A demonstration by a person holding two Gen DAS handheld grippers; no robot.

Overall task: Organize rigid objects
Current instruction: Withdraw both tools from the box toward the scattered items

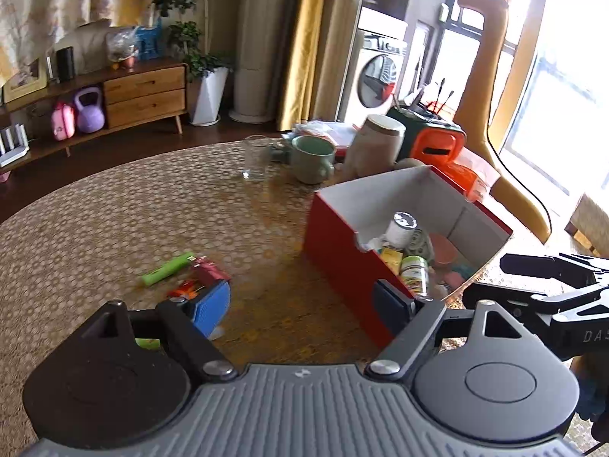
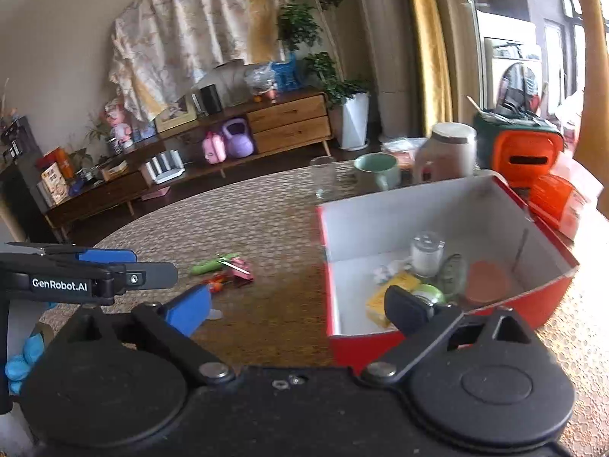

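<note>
While both hand-held grippers are hanging empty over the tabletop (image 1: 114,205), the job is looking roughly half done.

Already sitting in the red box (image 2: 548,289): a white jar (image 2: 426,253), a yellow pack (image 2: 380,299), a green-lidded bottle (image 1: 415,272), a greenish oval thing (image 2: 453,272), a pinkish round piece (image 2: 489,280) and some small white bits. I am not making out more than that; the box floor is blurred.

Left on the tabletop, well apart from the box: a green stick (image 1: 165,268), a dark red packet (image 1: 207,270) touching its end, and an orange-red item (image 1: 186,289) just beside those. All three are lying in one cluster.

Left hand-held gripper (image 1: 304,304): jaws standing wide, nothing between the pads, blue pad hanging over the near edge of the cluster. Right hand-held gripper (image 2: 300,304): also released and empty, its dark pad hanging over the near wall of the box.

Mug (image 1: 314,158), glass (image 1: 257,156) and canister (image 1: 377,141) at the far side are probably not part of the sort, though I am only judging that from their placement.

Remaining, as I read it: three pickups from the cluster into the box. The left side is sitting closer to it.
</note>
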